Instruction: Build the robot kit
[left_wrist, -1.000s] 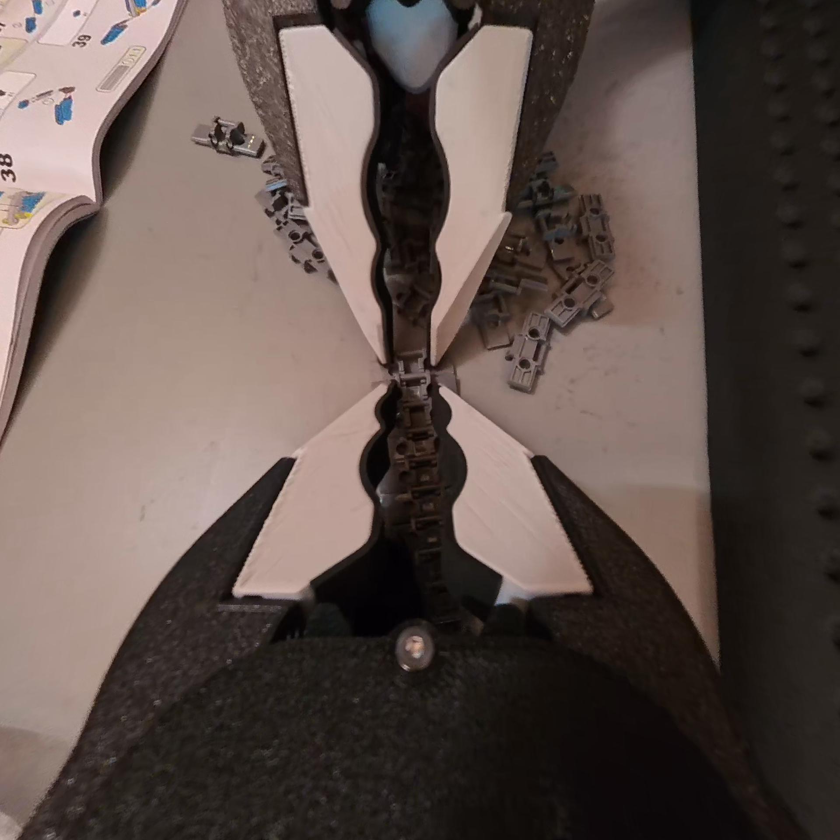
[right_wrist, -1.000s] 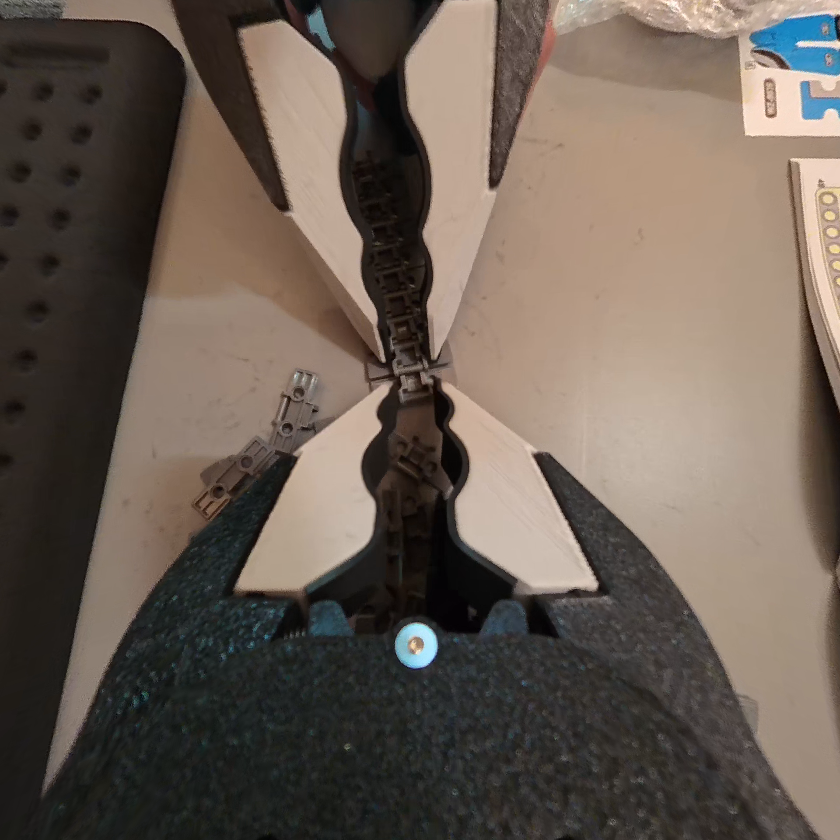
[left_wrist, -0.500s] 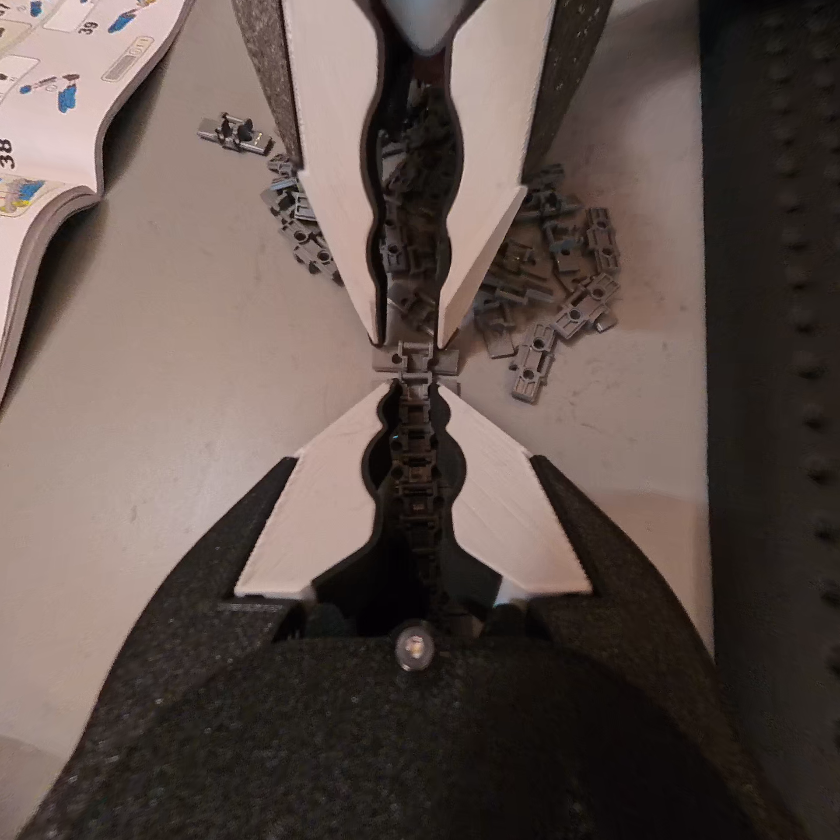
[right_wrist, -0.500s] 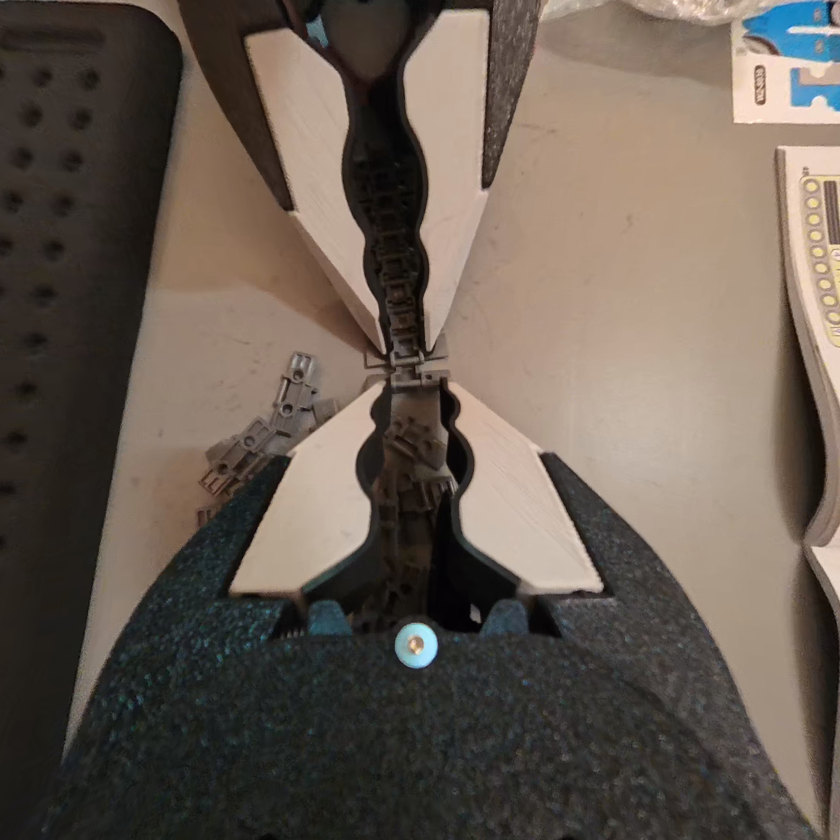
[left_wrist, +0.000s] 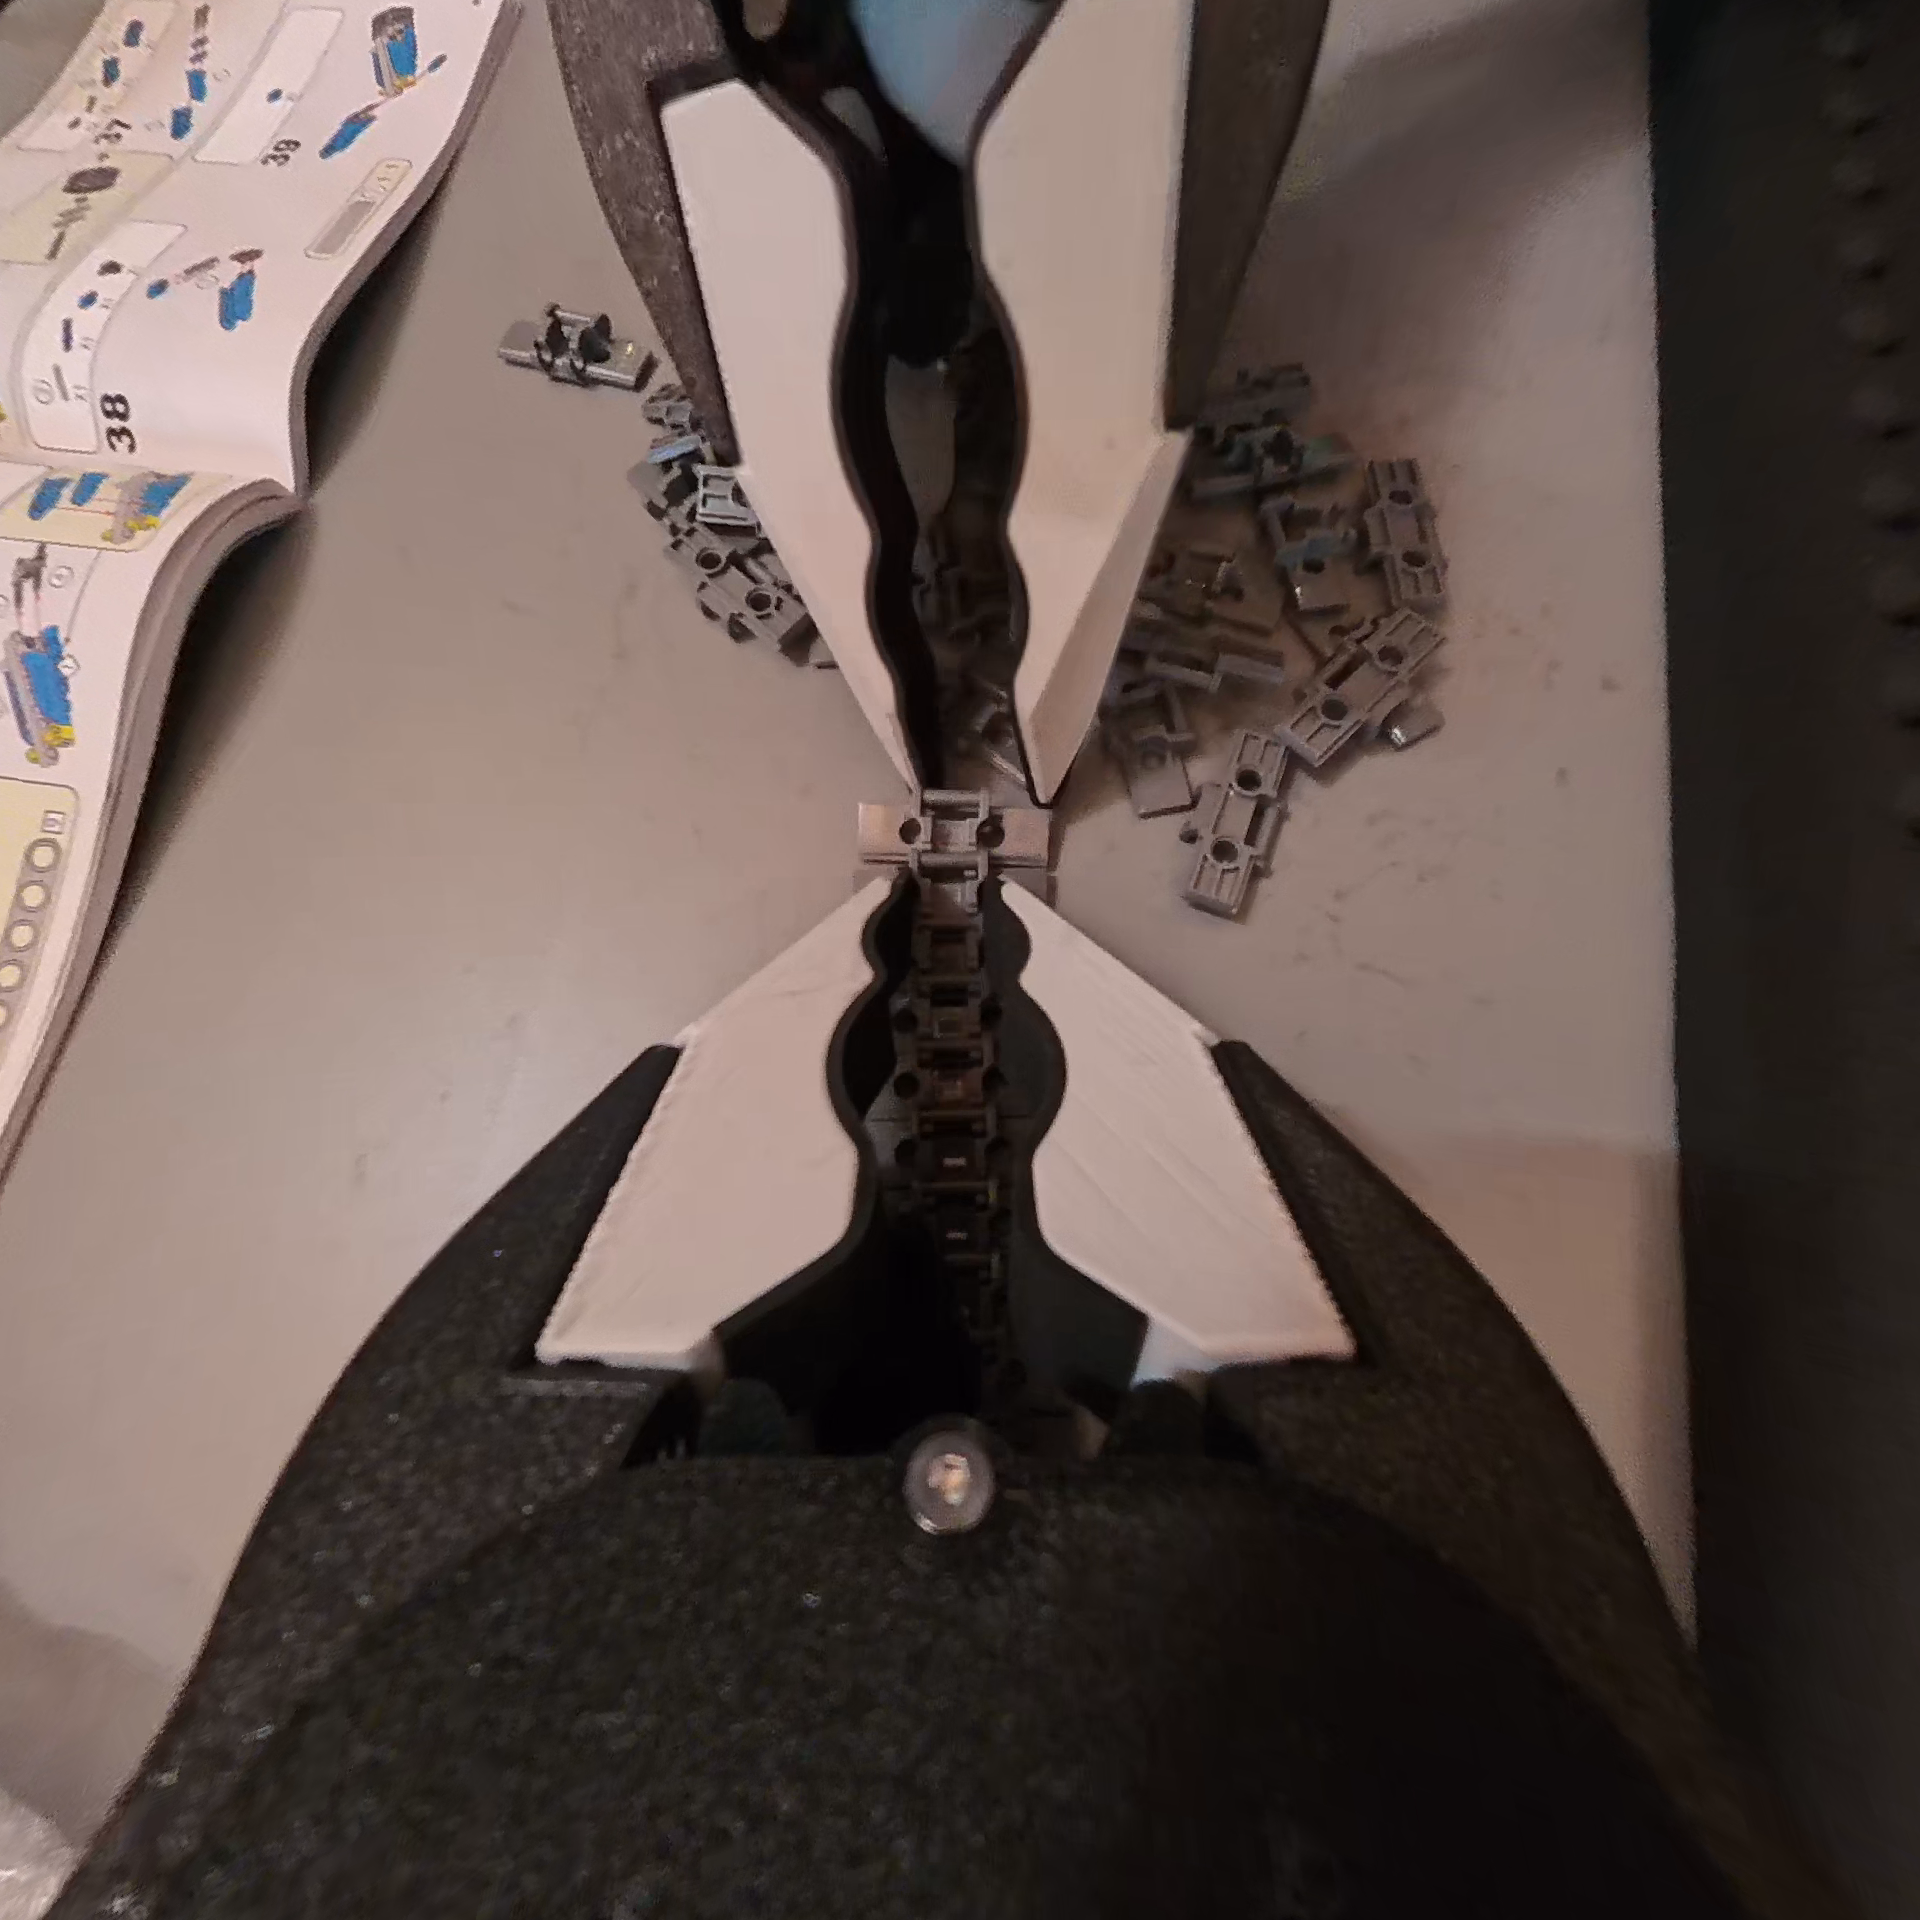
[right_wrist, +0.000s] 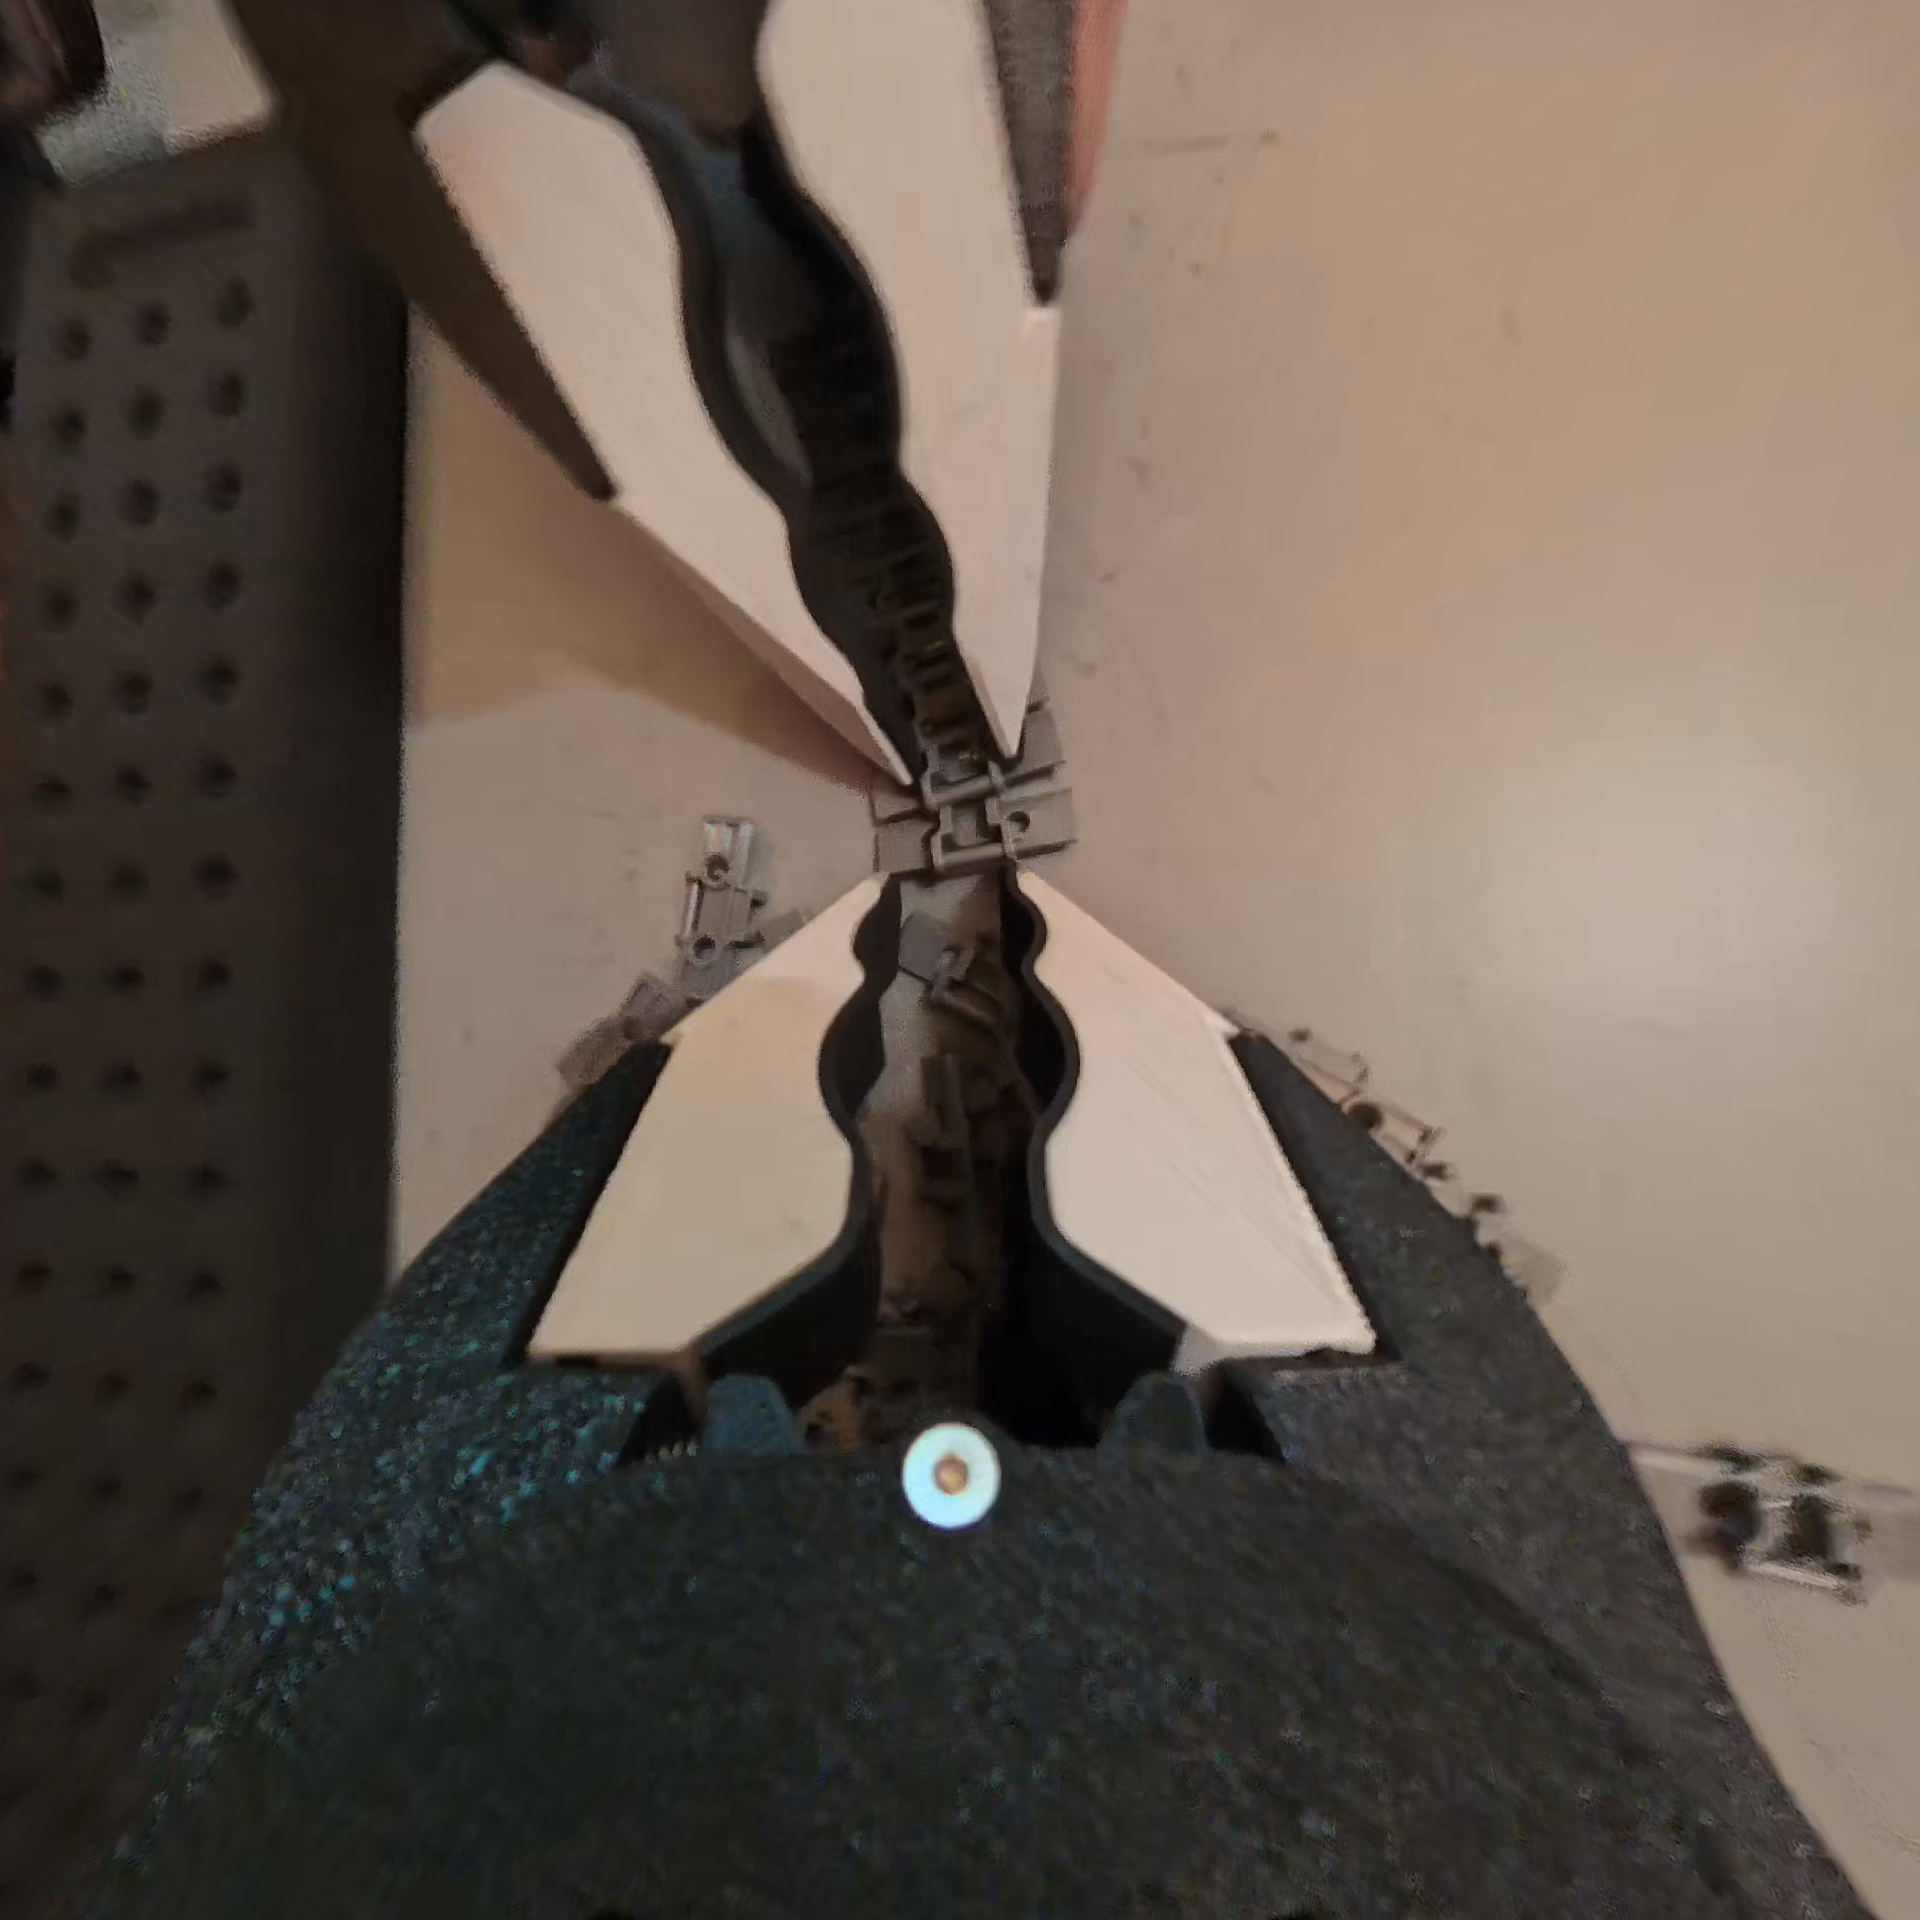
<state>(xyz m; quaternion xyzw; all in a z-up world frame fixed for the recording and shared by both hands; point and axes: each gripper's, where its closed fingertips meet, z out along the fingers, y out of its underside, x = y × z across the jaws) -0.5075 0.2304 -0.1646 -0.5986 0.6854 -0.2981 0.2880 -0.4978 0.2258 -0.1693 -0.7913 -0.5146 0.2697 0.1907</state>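
A pale grey-beige tabletop (left_wrist: 395, 935) lies under me, with a dark perforated panel (right_wrist: 135, 831) along one edge.

My left gripper (left_wrist: 951, 883) has its white fingers pinched together at the tips, clamped on a dark chain of track links (left_wrist: 951, 1049) that runs back between the fingers toward the camera. The chain's front link, a lighter grey cross-shaped piece (left_wrist: 954, 831), sticks out just past my fingertips.

My right gripper (right_wrist: 951, 883) points at it head-on from the opposite side. In the left wrist view its tips stand a narrow gap apart just above that grey link, near it but not clearly clamping it. In the right wrist view, which is blurred, the tips sit right below the joined links (right_wrist: 971, 816) and the gap looks slight. I cannot tell whether the right jaws grip anything.

Beyond the tips, a loose pile of grey track links (left_wrist: 1299, 623) lies on the table beneath and on both sides of the right gripper. One separate small grey piece with a black clip (left_wrist: 577, 348) lies apart, toward the open instruction booklet (left_wrist: 156, 416), which rests at the table's far left with its pages curled. In the right wrist view a few links (right_wrist: 717, 914) show left of my right fingers, and a blurred small piece (right_wrist: 1782, 1522) lies off to the right.
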